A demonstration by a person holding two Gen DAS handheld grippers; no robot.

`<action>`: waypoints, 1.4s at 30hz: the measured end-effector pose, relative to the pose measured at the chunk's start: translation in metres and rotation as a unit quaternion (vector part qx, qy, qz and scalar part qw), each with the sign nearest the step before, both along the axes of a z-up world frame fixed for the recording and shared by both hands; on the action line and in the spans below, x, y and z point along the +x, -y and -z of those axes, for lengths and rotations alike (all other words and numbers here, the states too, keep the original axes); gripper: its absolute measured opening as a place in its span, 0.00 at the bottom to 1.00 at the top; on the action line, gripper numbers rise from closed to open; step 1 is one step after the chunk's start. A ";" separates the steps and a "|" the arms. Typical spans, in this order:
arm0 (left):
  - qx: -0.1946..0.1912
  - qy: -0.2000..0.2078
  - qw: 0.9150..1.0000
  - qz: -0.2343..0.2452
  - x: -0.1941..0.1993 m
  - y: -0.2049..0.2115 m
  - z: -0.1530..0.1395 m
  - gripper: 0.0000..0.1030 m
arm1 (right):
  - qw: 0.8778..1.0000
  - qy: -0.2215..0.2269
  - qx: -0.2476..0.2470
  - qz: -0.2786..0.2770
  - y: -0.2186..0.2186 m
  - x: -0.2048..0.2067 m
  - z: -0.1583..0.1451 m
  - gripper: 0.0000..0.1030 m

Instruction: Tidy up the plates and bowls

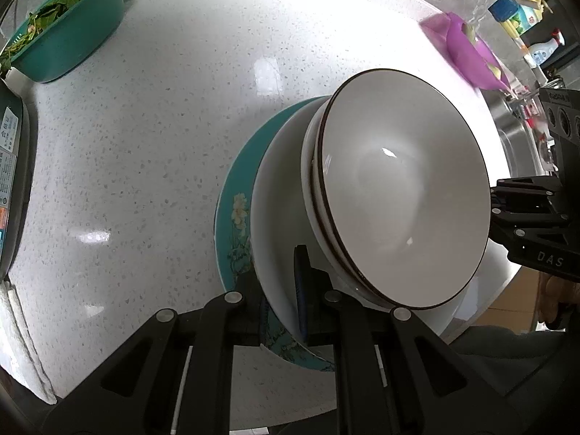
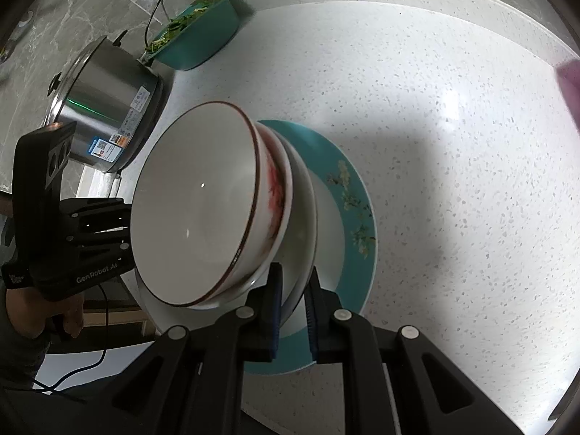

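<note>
A stack stands near the counter's front edge: a teal flowered plate at the bottom, a white plate on it, and nested white bowls with dark rims on top. My left gripper is shut on the rims of the two plates from one side. My right gripper is shut on the white plate rim from the opposite side, above the teal plate. The bowls include one with a red flower pattern. Each gripper shows in the other's view.
A teal basin of green leaves stands at the back of the speckled white counter. A steel cooker stands beside it. A purple container and bottles are near the sink.
</note>
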State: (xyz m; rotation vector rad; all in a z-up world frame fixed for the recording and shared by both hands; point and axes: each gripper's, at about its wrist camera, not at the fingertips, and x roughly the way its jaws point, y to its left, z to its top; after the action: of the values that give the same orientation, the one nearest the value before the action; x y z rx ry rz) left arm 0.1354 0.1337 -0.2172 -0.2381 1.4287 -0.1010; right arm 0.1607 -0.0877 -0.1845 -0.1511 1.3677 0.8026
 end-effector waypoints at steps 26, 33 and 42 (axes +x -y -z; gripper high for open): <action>0.039 0.106 0.993 -0.018 -0.043 -0.023 -0.052 0.58 | 0.988 0.069 -0.002 0.138 0.045 -0.038 -0.038 0.82; 0.045 0.180 0.982 -0.044 -0.059 -0.007 -0.087 1.00 | 0.980 0.105 0.022 0.170 0.054 -0.065 -0.062 1.00; 0.080 0.242 0.965 -0.055 -0.100 0.046 -0.131 1.00 | 0.971 0.155 0.038 0.176 0.069 -0.090 -0.081 1.00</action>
State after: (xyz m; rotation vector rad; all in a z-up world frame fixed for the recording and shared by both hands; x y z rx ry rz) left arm 0.0358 0.0875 -0.0857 -0.1444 0.9279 0.0471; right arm 0.0702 -0.1568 -0.1037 0.0271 1.0283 0.5071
